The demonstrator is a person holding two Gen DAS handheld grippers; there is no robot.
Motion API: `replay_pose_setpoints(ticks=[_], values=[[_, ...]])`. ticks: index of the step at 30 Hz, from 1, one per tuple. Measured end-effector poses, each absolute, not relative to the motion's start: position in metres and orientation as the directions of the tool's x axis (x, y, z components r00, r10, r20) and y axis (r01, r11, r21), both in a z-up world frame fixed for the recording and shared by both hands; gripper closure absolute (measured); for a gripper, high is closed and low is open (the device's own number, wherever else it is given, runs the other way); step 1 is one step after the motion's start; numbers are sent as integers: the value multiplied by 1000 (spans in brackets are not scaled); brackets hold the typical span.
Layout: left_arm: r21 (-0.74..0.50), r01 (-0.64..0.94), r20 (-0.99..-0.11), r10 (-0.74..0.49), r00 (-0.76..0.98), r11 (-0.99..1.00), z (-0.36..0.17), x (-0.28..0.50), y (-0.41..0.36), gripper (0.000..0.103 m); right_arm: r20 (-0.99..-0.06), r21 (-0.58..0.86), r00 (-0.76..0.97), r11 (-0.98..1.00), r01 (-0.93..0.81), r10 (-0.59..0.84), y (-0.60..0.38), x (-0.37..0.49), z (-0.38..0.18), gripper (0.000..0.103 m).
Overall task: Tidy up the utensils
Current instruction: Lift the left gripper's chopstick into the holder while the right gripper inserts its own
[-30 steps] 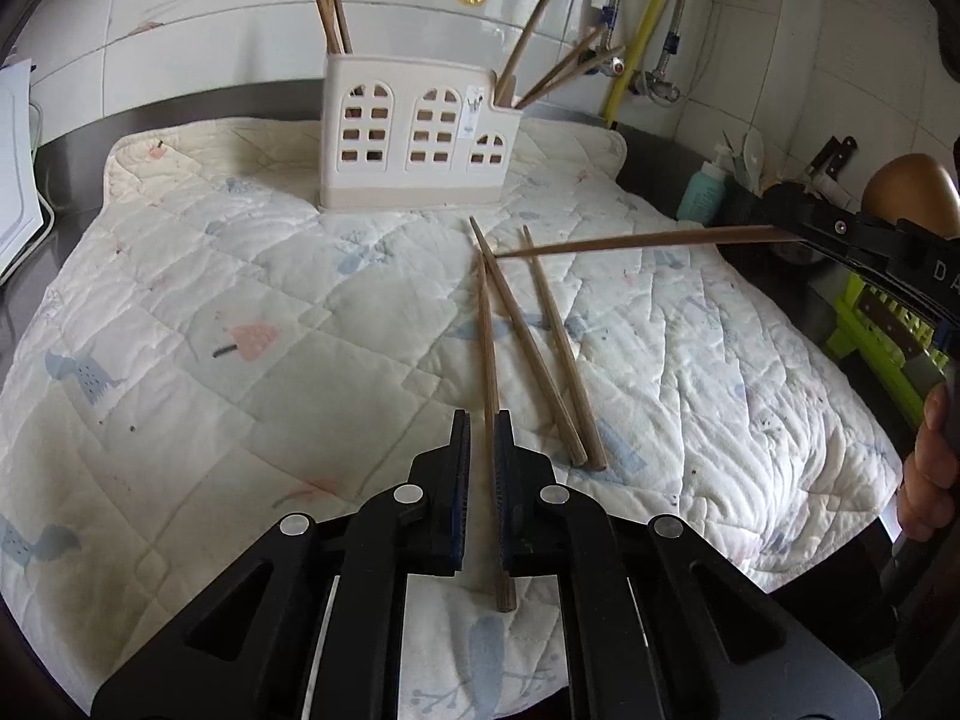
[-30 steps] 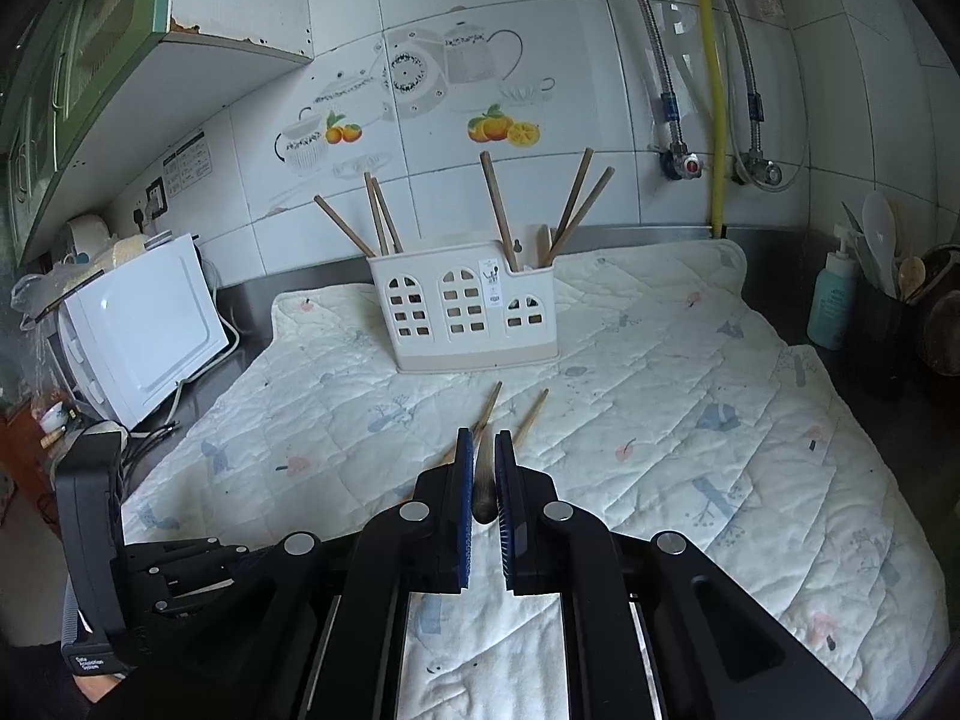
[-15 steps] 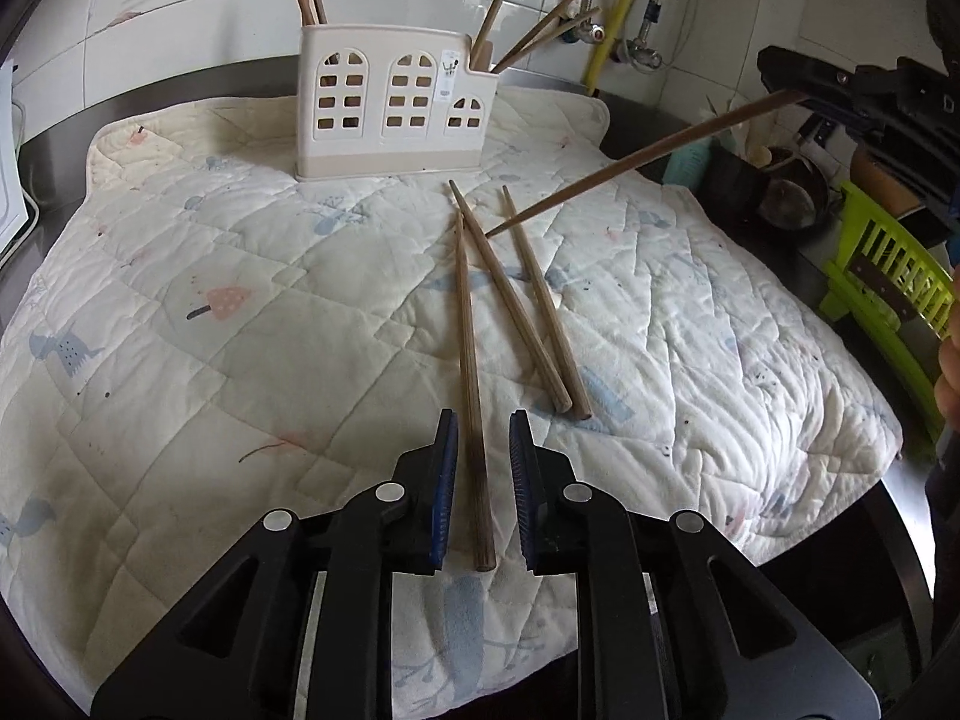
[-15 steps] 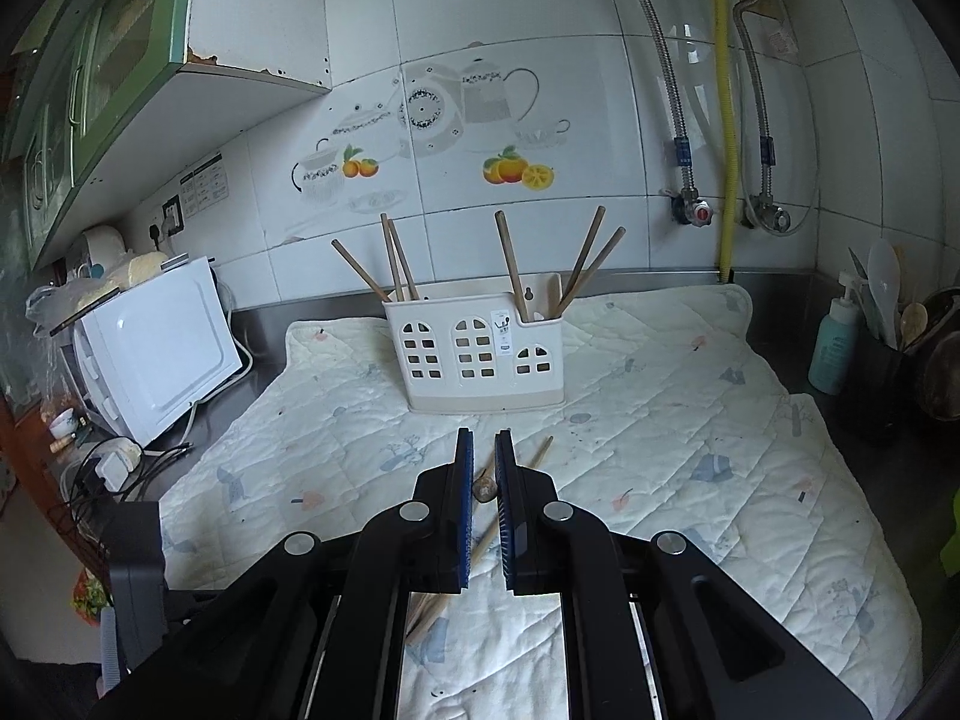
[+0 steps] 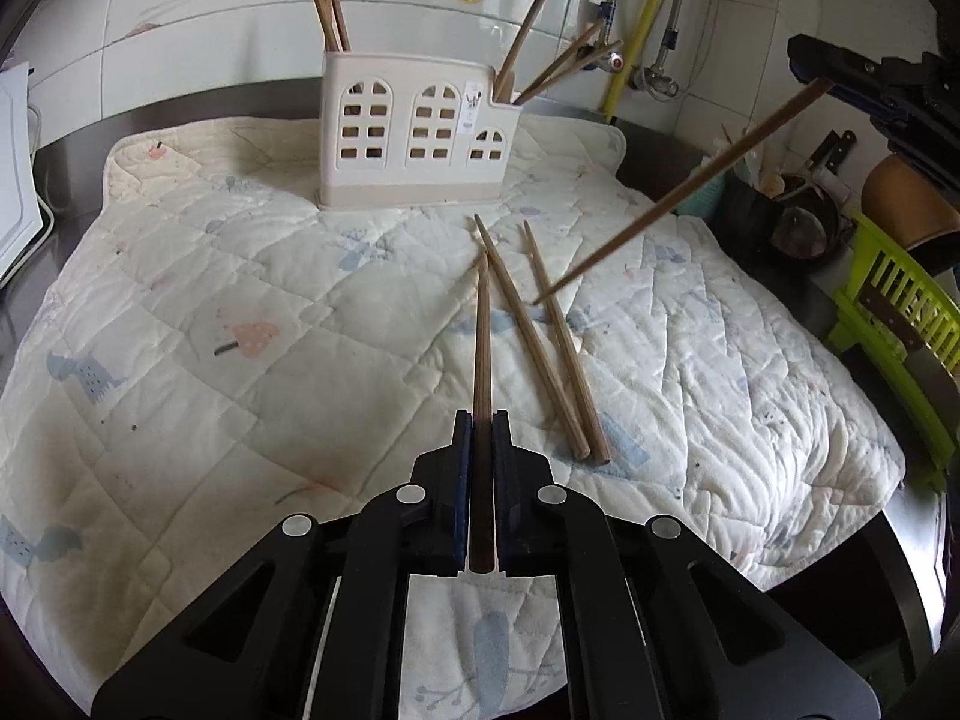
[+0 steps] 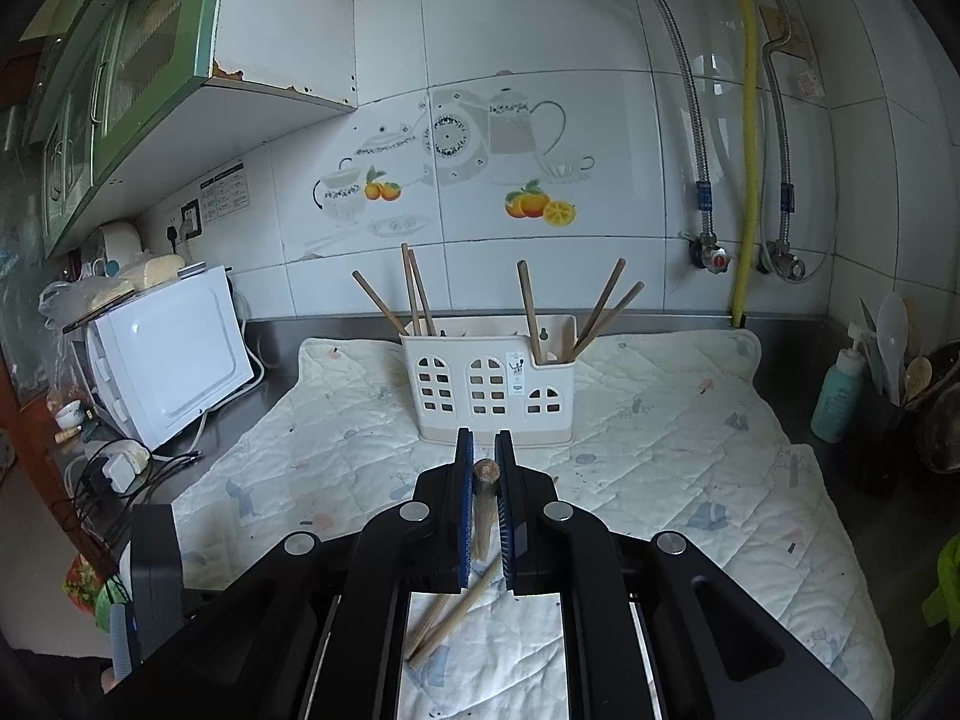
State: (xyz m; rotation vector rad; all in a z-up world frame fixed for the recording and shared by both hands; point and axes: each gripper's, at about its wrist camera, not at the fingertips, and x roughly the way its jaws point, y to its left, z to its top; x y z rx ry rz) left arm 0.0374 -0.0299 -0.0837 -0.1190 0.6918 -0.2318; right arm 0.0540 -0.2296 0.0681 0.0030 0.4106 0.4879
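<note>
Left wrist view: your left claw is clamped on a chopstick near its thick end — light, stiff, slippery wood. Right claw pinches another; two lie on the quilt.

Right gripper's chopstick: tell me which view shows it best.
Left wrist view. There the chopstick shows nearly full length, slanting down from the right gripper over the quilt. The right wrist view shows only its butt end, foreshortened between the fingers.
</note>
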Motion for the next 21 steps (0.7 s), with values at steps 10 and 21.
replay_pose_setpoints(ticks=[10,21], values=[[-148,202,-531,-250,809,968,-41,50,-23,98,-383,88,789,869,-487,481,-234,77,97,96],[-145,236,-472,-277,837,961,4,78,-15,98,-414,90,752,845,-527,513,-227,115,113,96]])
